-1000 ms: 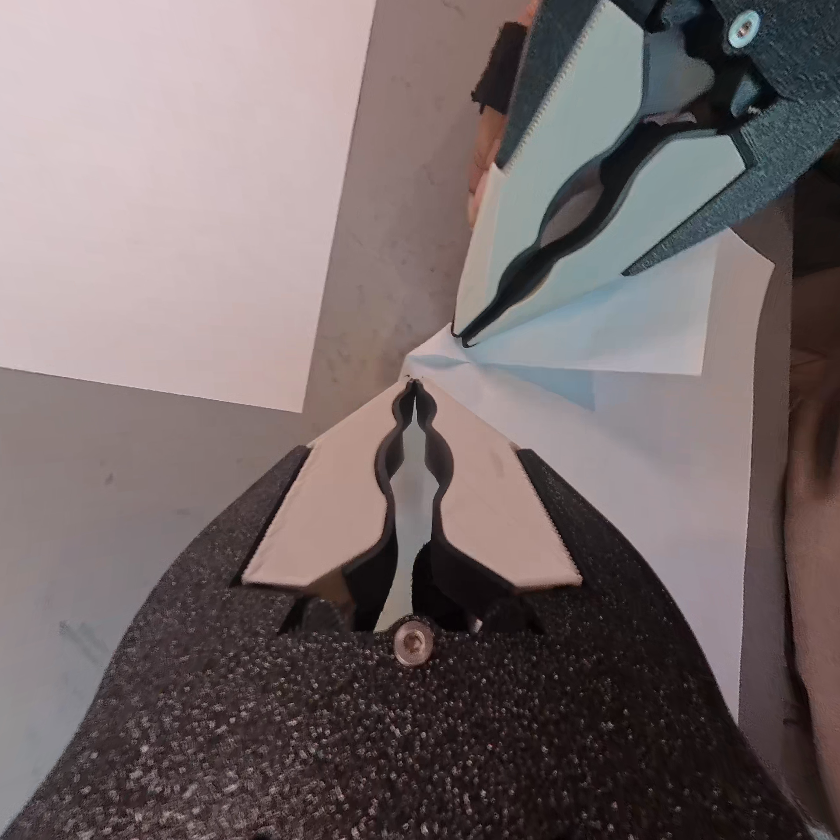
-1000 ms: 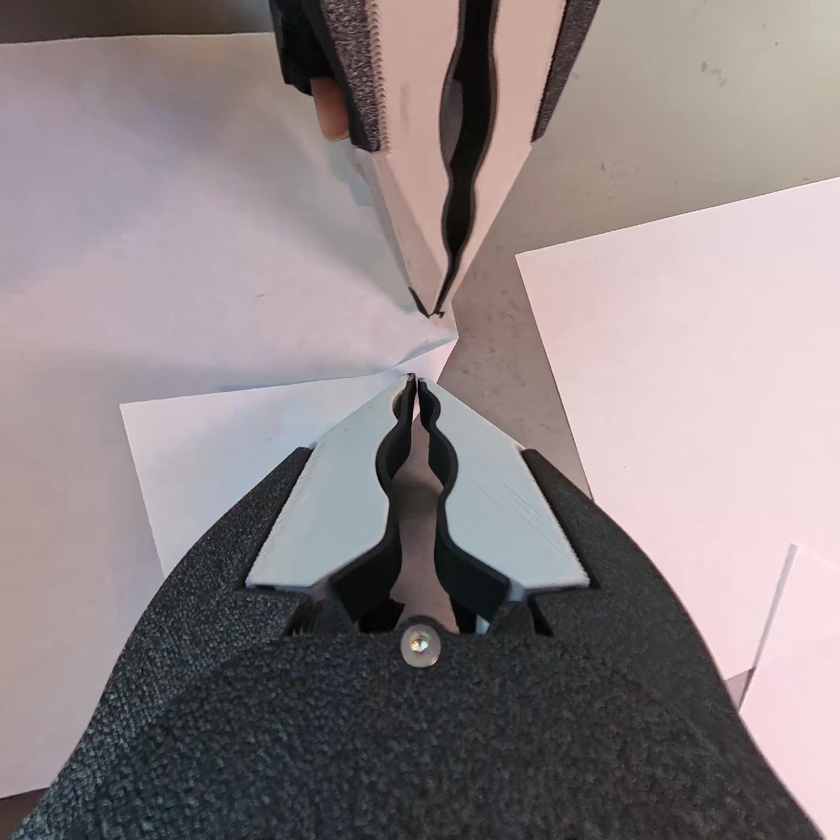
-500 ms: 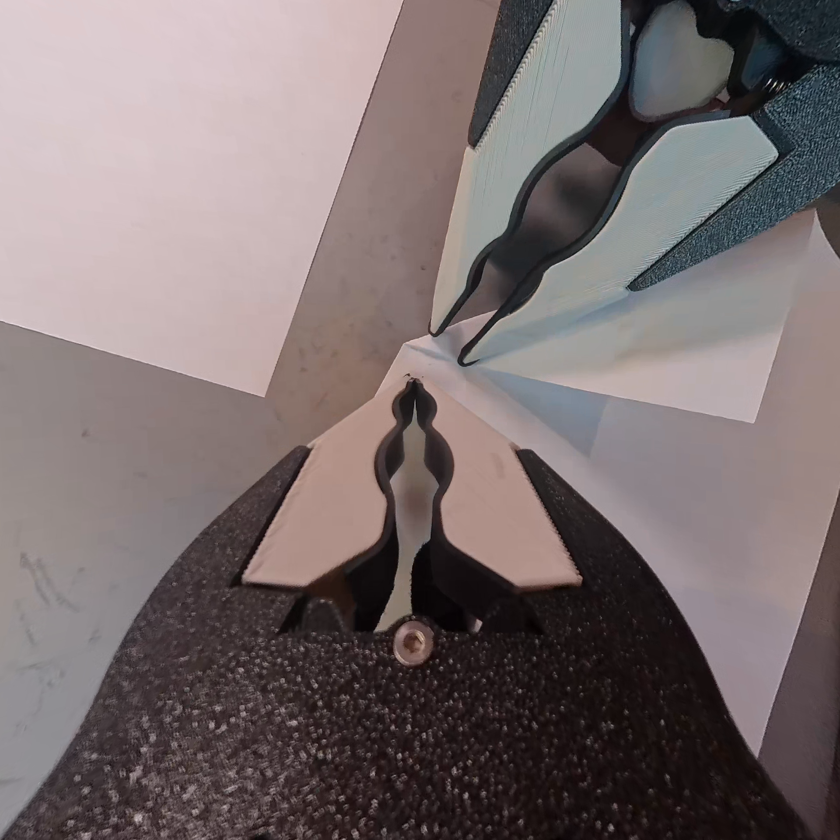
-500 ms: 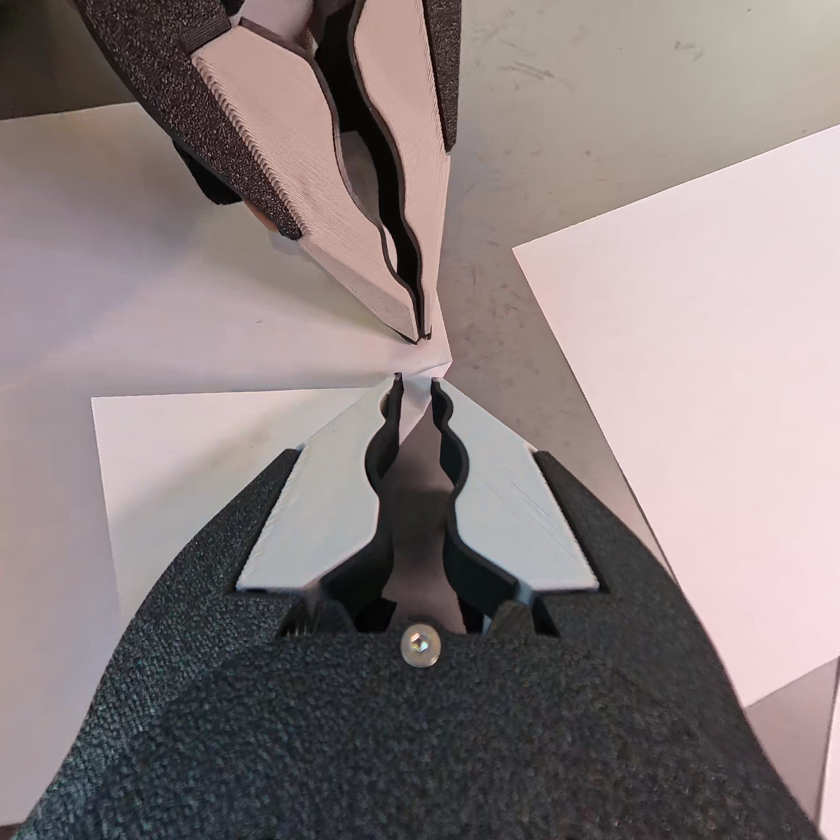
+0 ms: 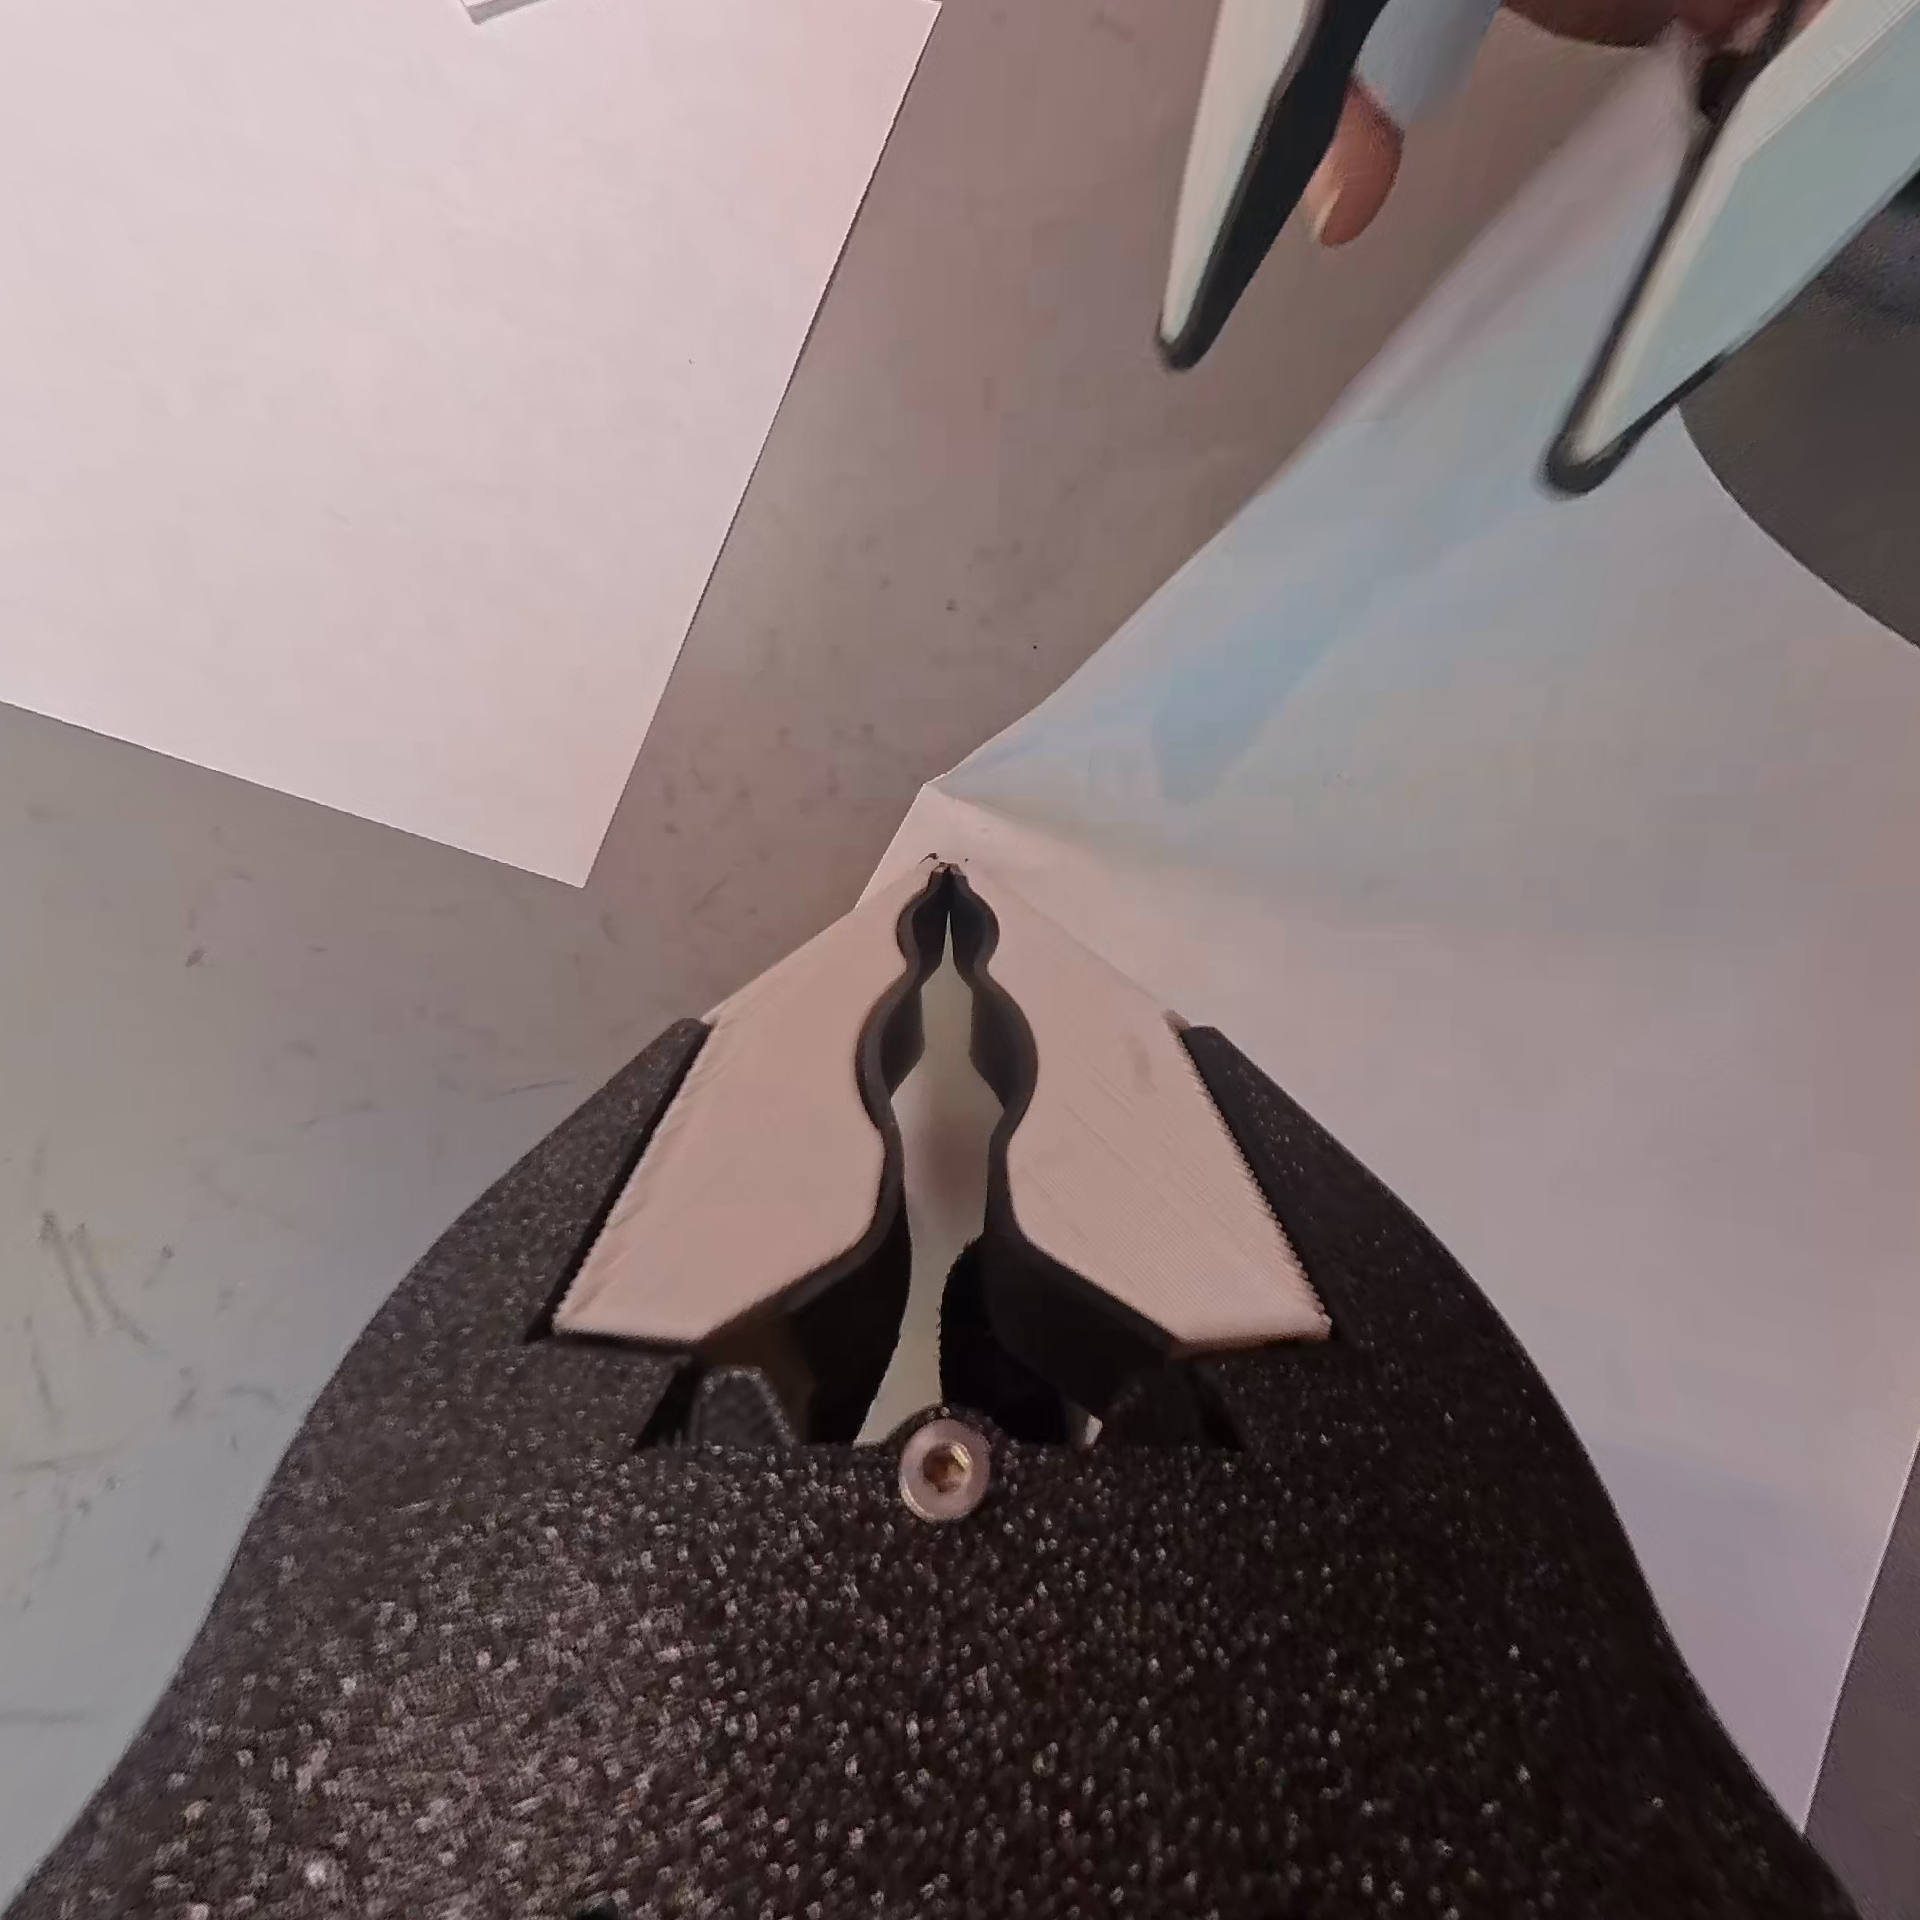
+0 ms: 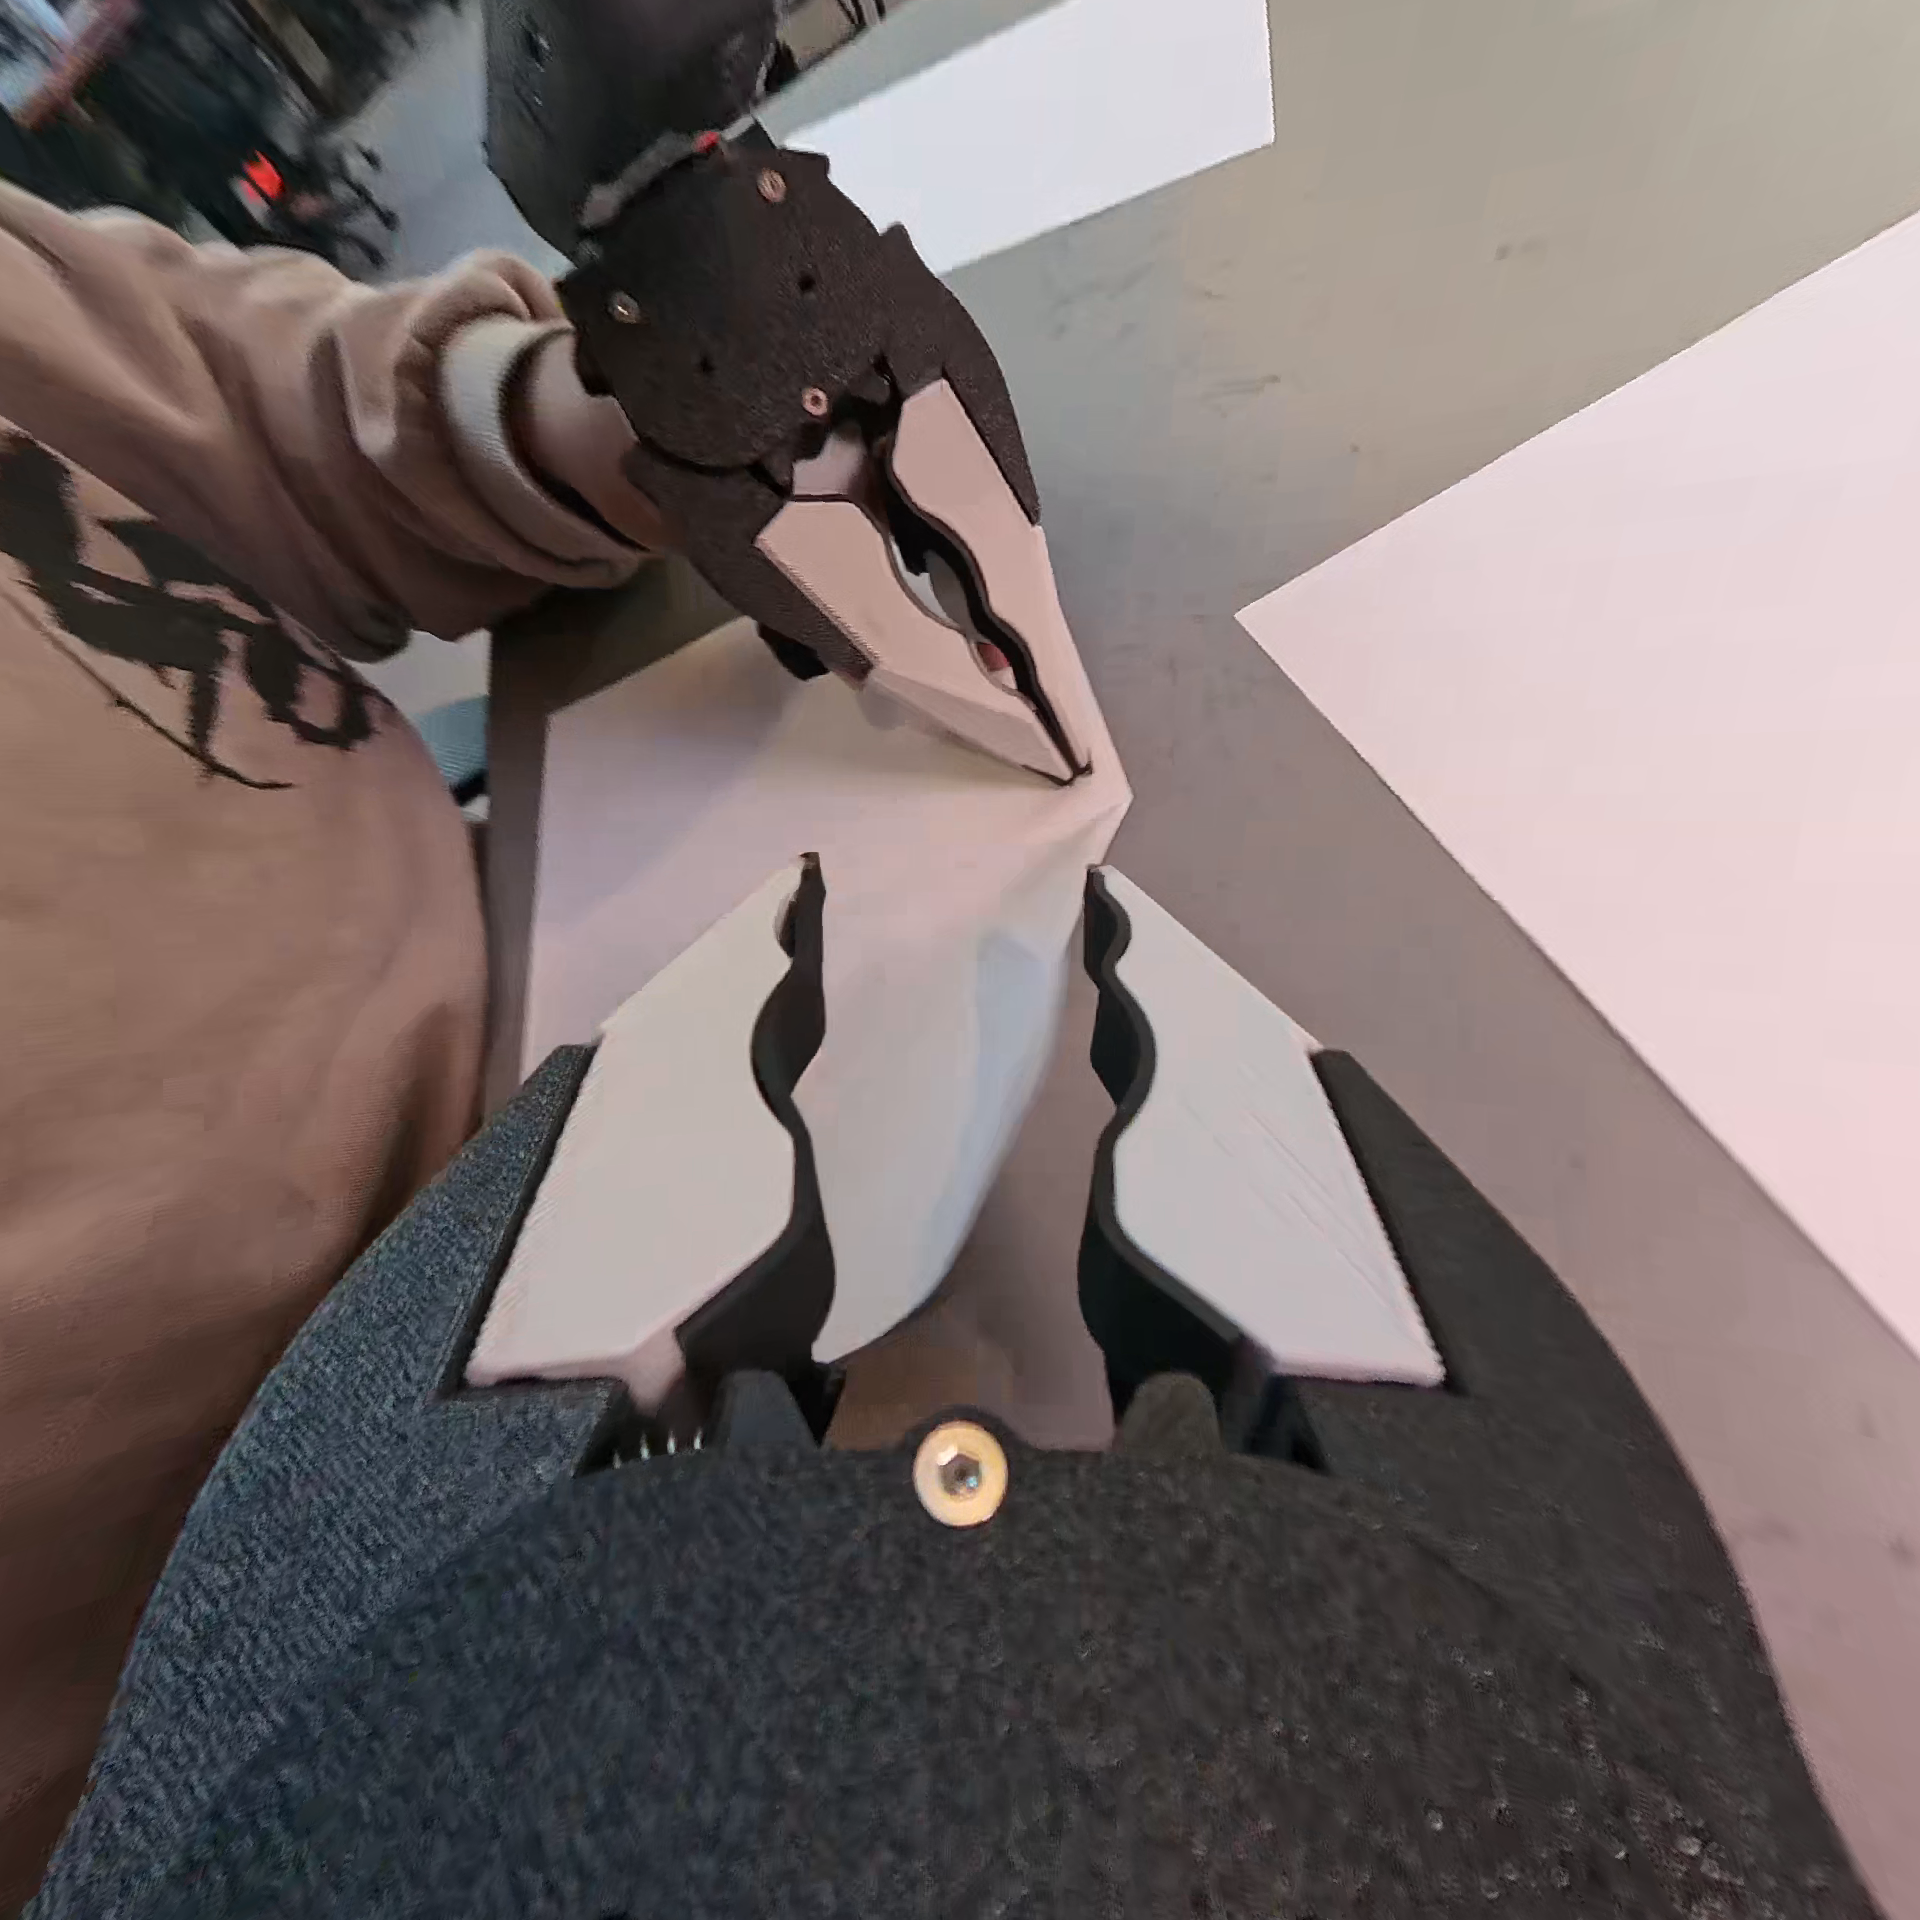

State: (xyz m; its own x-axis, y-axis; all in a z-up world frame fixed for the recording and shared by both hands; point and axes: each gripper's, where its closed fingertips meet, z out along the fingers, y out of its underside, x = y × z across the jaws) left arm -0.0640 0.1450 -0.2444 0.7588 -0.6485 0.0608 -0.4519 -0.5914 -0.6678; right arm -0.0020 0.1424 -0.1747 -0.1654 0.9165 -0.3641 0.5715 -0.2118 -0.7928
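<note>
My left gripper (image 5: 945, 878) is shut, its tips pinching the corner of a white paper sheet (image 5: 1455, 883) that lies on the grey table (image 5: 260, 1039). Creases fan out from the pinched corner, and the sheet's edge curves upward away from it. My right gripper (image 6: 951, 868) is open and empty, above the same sheet (image 6: 935, 997) and a little short of the pinched corner. In the right wrist view the left gripper (image 6: 1070, 774) shows ahead, tips shut on the corner. In the left wrist view the right gripper (image 5: 1382, 416) shows open at the upper right.
A second white sheet (image 5: 364, 364) lies flat left of the left gripper, and it shows at the right in the right wrist view (image 6: 1610, 675). Another sheet (image 6: 1039, 125) lies farther back. A person's beige sleeve and sweatshirt (image 6: 208, 779) fill the left side. One gripper's finger ends stand about 10 cm off the other's.
My right gripper has opened wide and pulled back and up from the paper's corner. The folded flap no longer shows and the sheet now curves up. The left gripper stays shut on the corner.
</note>
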